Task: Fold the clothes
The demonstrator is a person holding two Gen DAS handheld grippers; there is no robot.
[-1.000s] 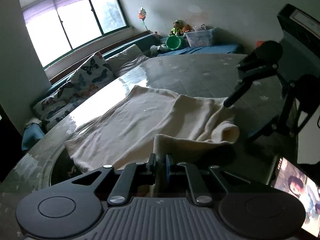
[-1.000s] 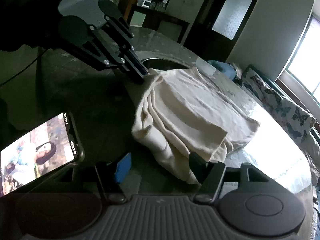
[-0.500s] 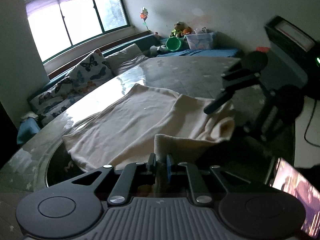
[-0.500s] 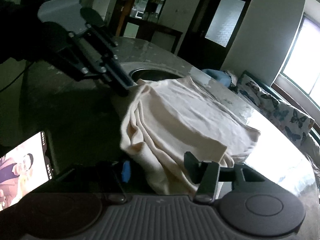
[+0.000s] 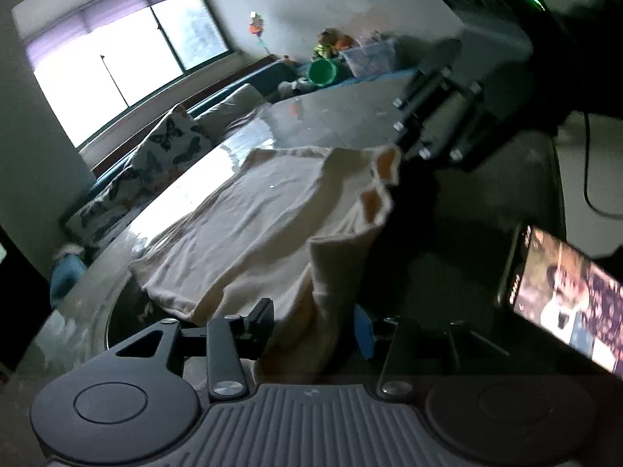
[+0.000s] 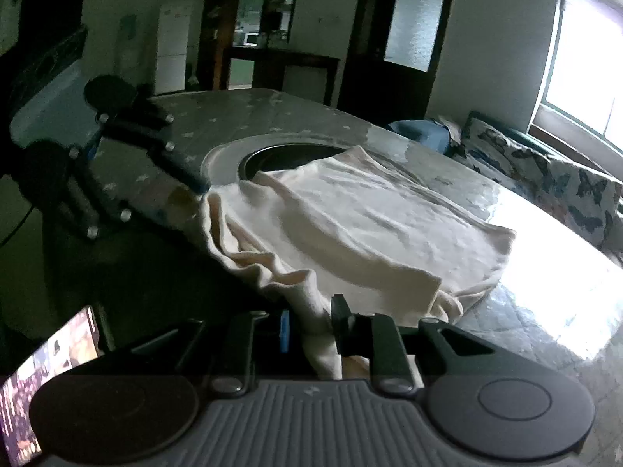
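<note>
The cream garment (image 5: pixel 253 229) lies mid-frame on the table (image 6: pixel 545 311). The left gripper (image 5: pixel 313 325) is opening around a fold; the right gripper (image 6: pixel 311 329) is closing on another.

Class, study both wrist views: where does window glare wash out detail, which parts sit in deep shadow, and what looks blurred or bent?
Left wrist view: bright window blows out, right gripper is dark and smeared, walls curve. Right wrist view: glare whitens the table beside the cream garment, the near-left side is in deep shadow, the phone is blurred.
</note>
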